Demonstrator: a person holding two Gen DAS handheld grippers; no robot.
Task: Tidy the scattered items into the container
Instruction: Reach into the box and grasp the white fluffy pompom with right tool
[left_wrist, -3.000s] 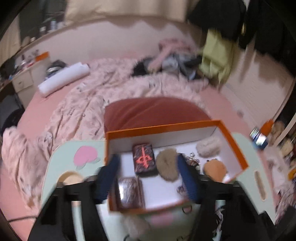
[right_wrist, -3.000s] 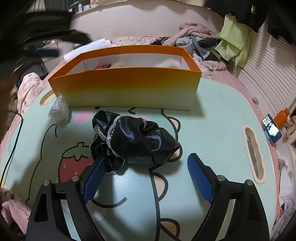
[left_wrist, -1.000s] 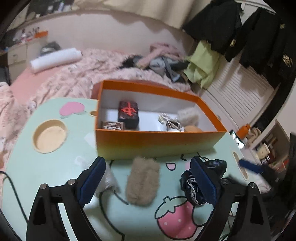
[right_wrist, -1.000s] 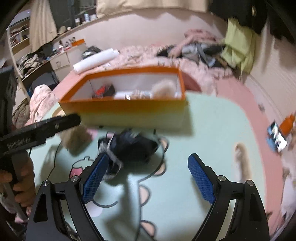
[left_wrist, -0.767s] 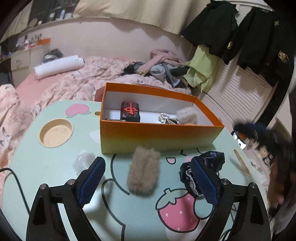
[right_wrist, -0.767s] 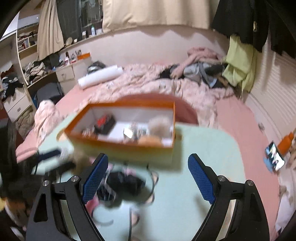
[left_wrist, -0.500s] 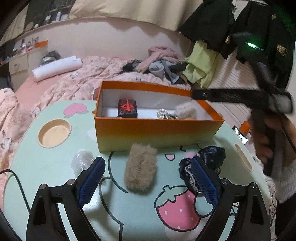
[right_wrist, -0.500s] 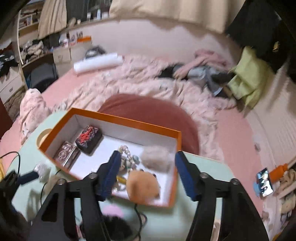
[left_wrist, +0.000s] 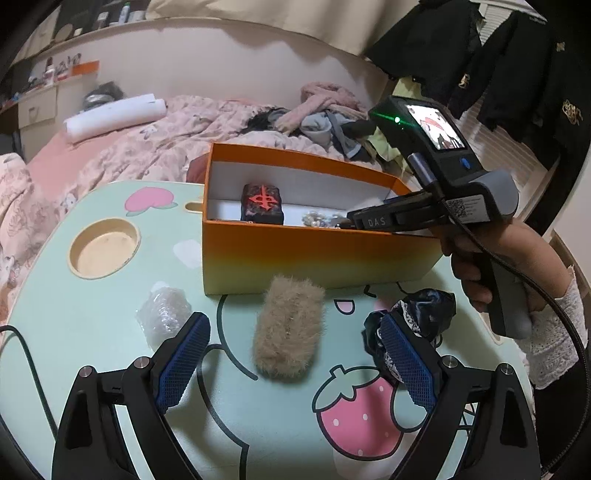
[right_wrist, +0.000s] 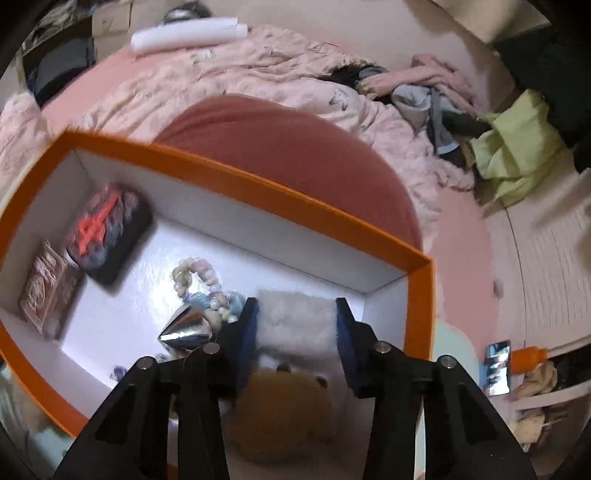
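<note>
Behind everything, pink rumpled bed (left_wrist: 155, 136) with a white roll and a heap of clothes on it. Nearer, pale green desk (left_wrist: 110, 306) printed with a strawberry and a peach, a round recess at its left side. On the desk, orange box (left_wrist: 314, 258), white inside, long side facing the left wrist view. Inside the box: dark tile with a red mark (right_wrist: 109, 232), reddish patterned card pack (right_wrist: 48, 291) beside it near the left end wall, string of beads (right_wrist: 199, 280), shiny silver cone (right_wrist: 186, 328), white fluffy piece (right_wrist: 295, 321) toward the right end wall, tan plush item (right_wrist: 284, 417) nearest the camera, blurred. On the desk in front of the box: beige furry pouch (left_wrist: 288, 328), black lace-edged fabric bundle (left_wrist: 417, 317) to its right, crumpled clear wrap (left_wrist: 164, 314) to its left. Left gripper (left_wrist: 295, 365) above the desk, jaws wide and bare, pouch lying between and ahead of them. Right gripper (right_wrist: 293, 328) reaching down into the box's right end, jaws closing, white fluffy piece between them; contact of pads with it not clear. Right hand (left_wrist: 491, 266) wrapped round that gripper's handle, lace cuff at the wrist.
</note>
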